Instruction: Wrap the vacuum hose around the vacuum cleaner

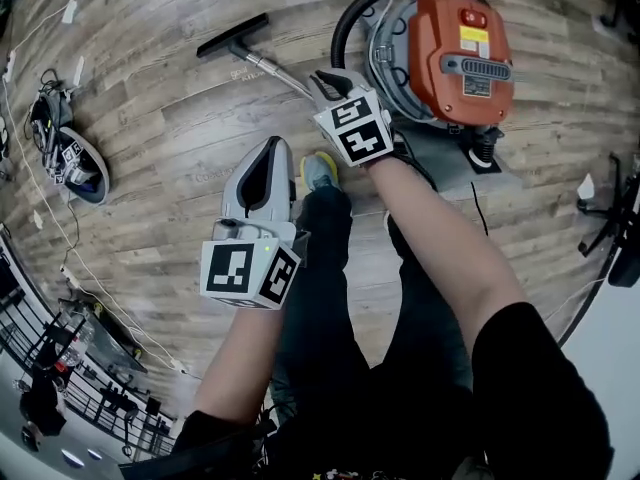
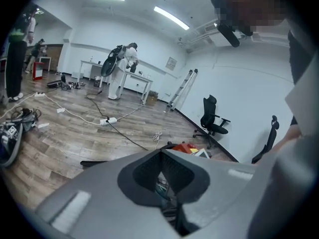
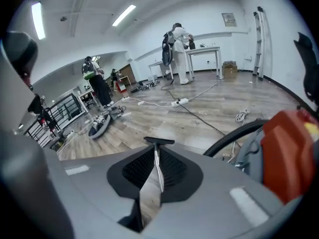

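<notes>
The orange and silver vacuum cleaner (image 1: 455, 58) stands on the wood floor at the upper right, also at the right edge of the right gripper view (image 3: 286, 153). Its black hose (image 1: 352, 13) arcs off its left side (image 3: 234, 136). The metal wand (image 1: 270, 68) lies on the floor and ends in a black floor nozzle (image 1: 232, 35) (image 3: 158, 141). My right gripper (image 1: 325, 80) hangs over the wand's near end. Its jaws stand a narrow slit apart, with wand and floor showing through it. My left gripper (image 1: 272, 153) is shut and empty, nearer my legs.
A shoe (image 1: 318, 171) and dark trouser legs are right below the grippers. Gear and cables (image 1: 60, 148) lie on the floor at the left. A power strip (image 3: 178, 102) with cords crosses the floor beyond. People stand at far tables. An office chair (image 2: 212, 116) is at the right wall.
</notes>
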Demonstrator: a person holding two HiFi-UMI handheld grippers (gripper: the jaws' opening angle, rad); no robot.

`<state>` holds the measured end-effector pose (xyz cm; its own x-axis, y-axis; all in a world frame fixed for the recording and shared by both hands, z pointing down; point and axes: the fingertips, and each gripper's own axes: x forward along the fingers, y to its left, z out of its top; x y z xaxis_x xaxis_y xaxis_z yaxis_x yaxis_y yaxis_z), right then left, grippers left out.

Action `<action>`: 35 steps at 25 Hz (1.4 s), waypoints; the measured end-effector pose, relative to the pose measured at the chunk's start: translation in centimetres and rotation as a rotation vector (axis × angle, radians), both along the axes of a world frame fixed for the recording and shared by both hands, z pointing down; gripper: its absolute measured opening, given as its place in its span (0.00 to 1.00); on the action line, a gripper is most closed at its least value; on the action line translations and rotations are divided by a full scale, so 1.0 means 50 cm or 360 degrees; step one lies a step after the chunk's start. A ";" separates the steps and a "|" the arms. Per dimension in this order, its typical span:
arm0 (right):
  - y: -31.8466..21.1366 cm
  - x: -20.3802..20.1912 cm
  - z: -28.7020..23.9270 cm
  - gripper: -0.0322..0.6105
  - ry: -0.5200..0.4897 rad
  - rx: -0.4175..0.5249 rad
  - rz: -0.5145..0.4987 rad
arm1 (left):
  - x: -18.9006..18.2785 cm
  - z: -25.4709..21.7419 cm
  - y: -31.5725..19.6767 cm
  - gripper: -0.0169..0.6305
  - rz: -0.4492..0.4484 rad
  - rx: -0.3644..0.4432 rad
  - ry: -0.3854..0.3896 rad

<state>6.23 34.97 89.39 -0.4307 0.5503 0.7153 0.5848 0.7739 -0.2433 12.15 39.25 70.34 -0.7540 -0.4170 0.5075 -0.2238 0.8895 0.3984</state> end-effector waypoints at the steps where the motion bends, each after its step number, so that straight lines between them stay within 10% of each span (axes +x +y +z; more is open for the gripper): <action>1: -0.005 0.007 -0.064 0.13 -0.0035 -0.0025 -0.0008 | -0.001 -0.037 -0.010 0.03 0.0014 -0.0008 -0.0023; 17: -0.220 0.108 -0.937 0.09 -0.0571 -0.0304 0.0070 | -0.003 -0.590 -0.214 0.03 0.0167 -0.0082 -0.0356; 35: -0.349 0.166 -1.108 0.09 -0.0700 -0.0347 0.0038 | 0.043 -0.730 -0.397 0.03 0.0261 -0.0092 -0.0453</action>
